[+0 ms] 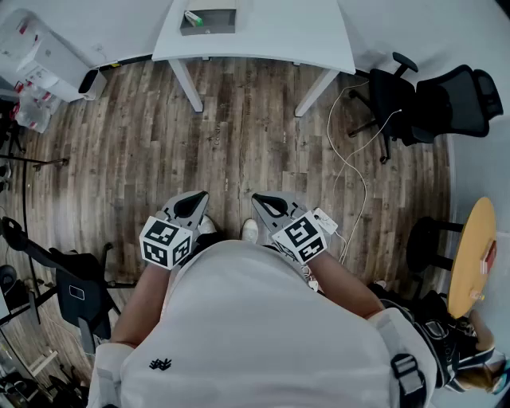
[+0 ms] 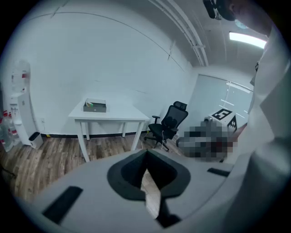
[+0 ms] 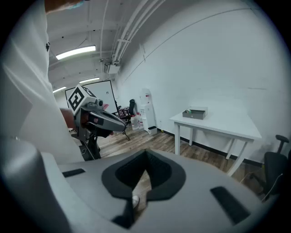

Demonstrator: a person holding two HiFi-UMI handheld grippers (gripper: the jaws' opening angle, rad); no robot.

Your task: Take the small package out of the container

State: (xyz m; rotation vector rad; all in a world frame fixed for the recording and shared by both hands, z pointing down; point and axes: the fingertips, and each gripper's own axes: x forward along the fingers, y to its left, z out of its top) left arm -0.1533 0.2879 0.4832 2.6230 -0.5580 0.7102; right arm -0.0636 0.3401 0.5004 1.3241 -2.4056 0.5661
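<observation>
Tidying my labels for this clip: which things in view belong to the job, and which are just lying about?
Job: container, small package inside it, white table, left tool, right tool.
Lying about: black office chair, round wooden table, water dispenser, cable on the floor.

Left gripper (image 2: 146,157): jaws are shut together, nothing is held. Table (image 2: 109,117): white, set far left by the wall. Container (image 2: 94,106): grey, placed on the table. Chair (image 2: 169,123): black, stood right of the table.
</observation>
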